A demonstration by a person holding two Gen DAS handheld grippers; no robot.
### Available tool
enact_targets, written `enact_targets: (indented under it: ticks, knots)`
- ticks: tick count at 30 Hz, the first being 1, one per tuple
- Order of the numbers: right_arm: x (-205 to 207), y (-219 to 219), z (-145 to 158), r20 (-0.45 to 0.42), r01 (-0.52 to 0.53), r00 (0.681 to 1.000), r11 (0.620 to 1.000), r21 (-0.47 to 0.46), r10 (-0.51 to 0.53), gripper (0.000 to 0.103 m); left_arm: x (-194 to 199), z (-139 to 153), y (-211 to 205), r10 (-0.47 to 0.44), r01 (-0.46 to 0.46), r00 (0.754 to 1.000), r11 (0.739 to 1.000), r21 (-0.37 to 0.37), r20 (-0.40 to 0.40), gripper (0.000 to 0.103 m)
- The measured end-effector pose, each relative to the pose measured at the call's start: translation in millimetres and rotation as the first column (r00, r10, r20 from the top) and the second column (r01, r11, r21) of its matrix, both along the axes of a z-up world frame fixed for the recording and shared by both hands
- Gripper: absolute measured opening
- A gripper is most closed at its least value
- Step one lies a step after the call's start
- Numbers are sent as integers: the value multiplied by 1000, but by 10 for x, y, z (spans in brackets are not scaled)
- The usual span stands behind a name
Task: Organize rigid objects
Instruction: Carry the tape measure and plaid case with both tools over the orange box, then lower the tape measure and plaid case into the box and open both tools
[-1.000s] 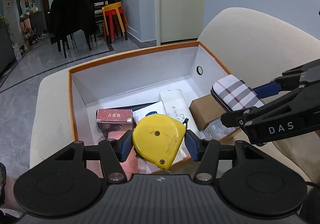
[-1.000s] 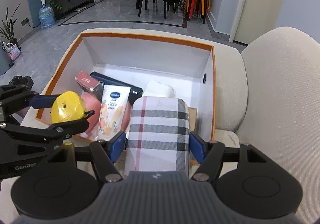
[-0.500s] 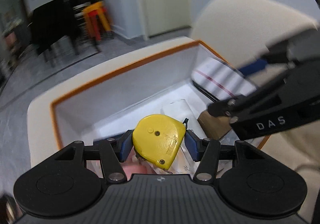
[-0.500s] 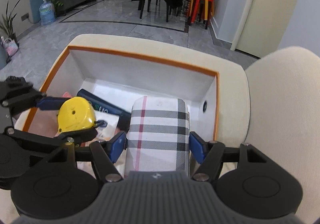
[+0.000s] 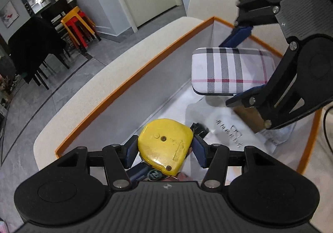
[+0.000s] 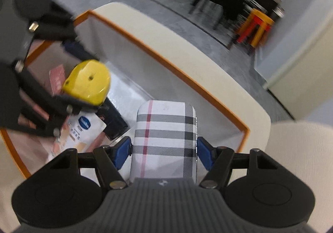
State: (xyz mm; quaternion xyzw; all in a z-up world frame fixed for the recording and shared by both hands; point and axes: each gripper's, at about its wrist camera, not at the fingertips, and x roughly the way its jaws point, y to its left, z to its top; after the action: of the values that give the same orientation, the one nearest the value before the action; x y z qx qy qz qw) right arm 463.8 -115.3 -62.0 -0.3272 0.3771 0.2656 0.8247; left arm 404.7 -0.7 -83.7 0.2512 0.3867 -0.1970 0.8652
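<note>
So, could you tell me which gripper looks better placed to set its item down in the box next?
Probably the left gripper: its tape measure hangs low over the box floor. The right gripper holds the plaid case higher, near the far corner.

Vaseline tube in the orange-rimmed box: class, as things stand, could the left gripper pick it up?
Probably not yet. The left gripper is shut on the yellow tape measure, so its jaws are occupied. The Vaseline tube lies just below it in the box, uncovered, so after releasing the way looks free.
</note>
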Motion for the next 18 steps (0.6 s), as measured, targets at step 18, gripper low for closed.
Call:
enact_targets:
  ticks: [18]
  knots:
    - [74,247,-315,74,-346,918,880,-327,389,68,194,-98,70,83,-83,996,996,-11,-20,64]
